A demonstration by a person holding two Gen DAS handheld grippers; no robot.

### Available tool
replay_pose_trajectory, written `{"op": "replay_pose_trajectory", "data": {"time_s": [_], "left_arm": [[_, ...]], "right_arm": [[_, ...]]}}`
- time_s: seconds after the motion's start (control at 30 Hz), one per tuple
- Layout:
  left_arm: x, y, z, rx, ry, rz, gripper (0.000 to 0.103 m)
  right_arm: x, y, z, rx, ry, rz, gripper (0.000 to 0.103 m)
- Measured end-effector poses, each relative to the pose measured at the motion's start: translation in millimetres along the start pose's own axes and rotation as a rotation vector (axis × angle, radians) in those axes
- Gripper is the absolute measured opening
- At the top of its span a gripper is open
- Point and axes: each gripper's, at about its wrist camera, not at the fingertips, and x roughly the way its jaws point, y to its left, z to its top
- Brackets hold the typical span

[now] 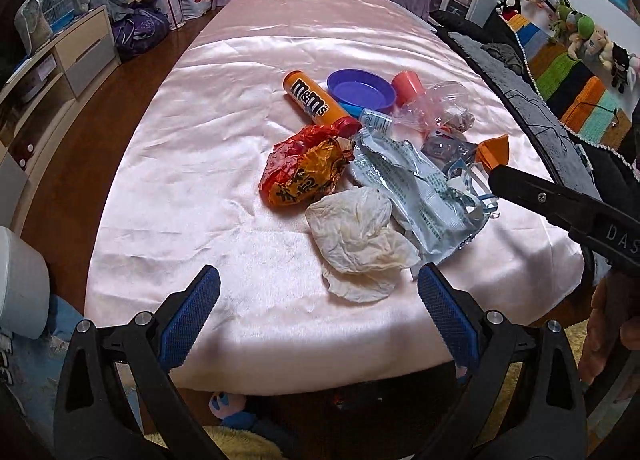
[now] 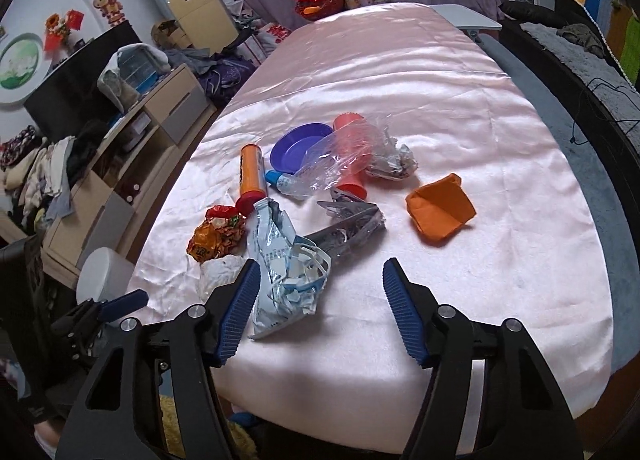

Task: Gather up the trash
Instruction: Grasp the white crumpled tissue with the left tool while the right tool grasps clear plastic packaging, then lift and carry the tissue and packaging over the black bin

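Trash heap mid-table on pink satin cloth: crumpled tissue nearest the front edge, foil wrapper, red-orange wrapper, M&M's tube. Left gripper and right gripper both spread apart, empty.

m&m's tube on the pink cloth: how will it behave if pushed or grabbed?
The m&m's tube lies on its side, so a sideways push would probably roll it. It looks rigid, unlike the crumpled wrapper touching its red cap. The glossy surface may slip between fingers.
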Motion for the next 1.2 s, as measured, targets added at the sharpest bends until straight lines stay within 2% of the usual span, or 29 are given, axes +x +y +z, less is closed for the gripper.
{"op": "replay_pose_trajectory", "data": {"time_s": [0.07, 0.13, 0.2, 0.33, 0.5, 0.57, 0.67, 0.87, 1.0, 1.2], "left_arm": [[5.2, -0.4, 4.0, -0.003, 0.003, -0.01, 0.093], [9.3, -1.1, 7.7, -0.001, 0.002, -0.014, 0.091], [13.7, -1.9, 11.0, 0.002, 0.01, -0.021, 0.085], [23.4, -3.4, 14.3, -0.003, 0.038, -0.066, 0.065], [33.8, -8.5, 13.3, 0.014, 0.051, -0.074, 0.042], [34.5, -10.4, 13.5, 0.024, 0.044, -0.055, 0.023], [33.6, -10.8, 12.1, 0.011, 0.046, -0.08, 0.013], [6.4, -15.1, 8.6, 0.025, -0.011, -0.046, 0.01], [-26.2, -18.2, 5.1, 0.038, -0.068, -0.021, 0.01], [-77.6, -30.0, -10.7, 0.063, -0.145, -0.027, 0.01]], "right_arm": [[7.5, 1.3, 2.3, -0.007, 0.016, -0.005, 0.055], [13.1, 3.2, 3.7, -0.015, 0.028, -0.007, 0.046], [17.1, 3.6, 3.1, -0.029, 0.037, -0.007, 0.035], [19.4, 6.2, 1.3, -0.067, 0.036, -0.03, 0.018], [16.2, 6.1, 2.6, -0.086, 0.02, -0.048, 0.013], [12.0, 5.5, 3.2, -0.088, 0.009, -0.057, 0.012], [2.2, 2.0, 4.8, -0.084, -0.017, -0.07, 0.012], [-22.6, 3.4, 6.2, -0.086, -0.066, -0.081, 0.011], [-44.5, 10.2, 2.2, -0.094, -0.1, -0.077, 0.011], [-82.2, 18.9, -14.4, -0.102, -0.147, -0.07, 0.011]]}}
